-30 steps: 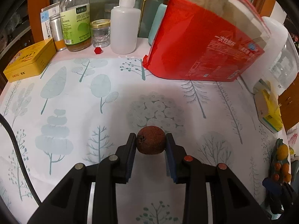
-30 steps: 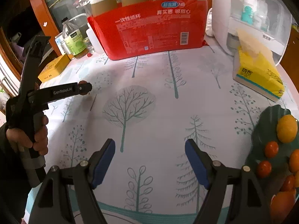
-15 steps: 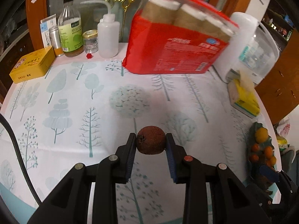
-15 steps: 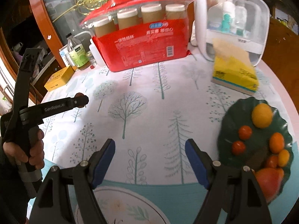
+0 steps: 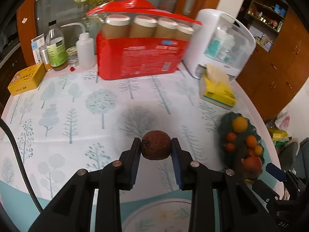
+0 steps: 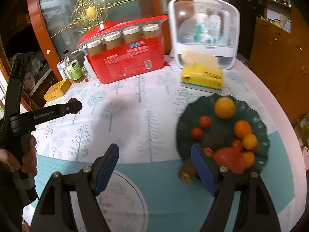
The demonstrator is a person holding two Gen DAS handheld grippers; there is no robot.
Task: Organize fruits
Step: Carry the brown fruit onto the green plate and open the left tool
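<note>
We have the left gripper (image 5: 155,149) clamped on a small brown fruit (image 5: 155,147), its blue-padded fingers (image 5: 136,150) pressing on either side of it, so the fruit is carried clear above the desk (image 5: 81,116) rather than resting on it. The hold across the fruit's middle looks chosen to keep a round thing from rolling out while it travels. The fruit is roughly spherical, dull reddish brown with a rough, speckled skin and a small dark puckered end turned toward the left finger. Off to the right of it sits the dark green plate (image 6: 185,116), scalloped at the rim, already carrying a yellow-orange round fruit (image 6: 225,107), small red ones (image 6: 205,121), orange ones (image 6: 242,129) and a larger red fruit (image 6: 229,159) near its front edge; we judge this plate to be the gathering place, and the brown fruit the next piece bound for it. Our right gripper (image 6: 154,169) hangs over the near edge of the desk with its fingers standing wide apart and nothing between them, one finger in front of the plate's near rim. A blurred brownish object (image 6: 186,172) lies just beside that rim; we cannot tell what it is. The red pack (image 5: 139,58) and yellow tissue box (image 5: 217,90) stand well back, apart from the plate.
</note>
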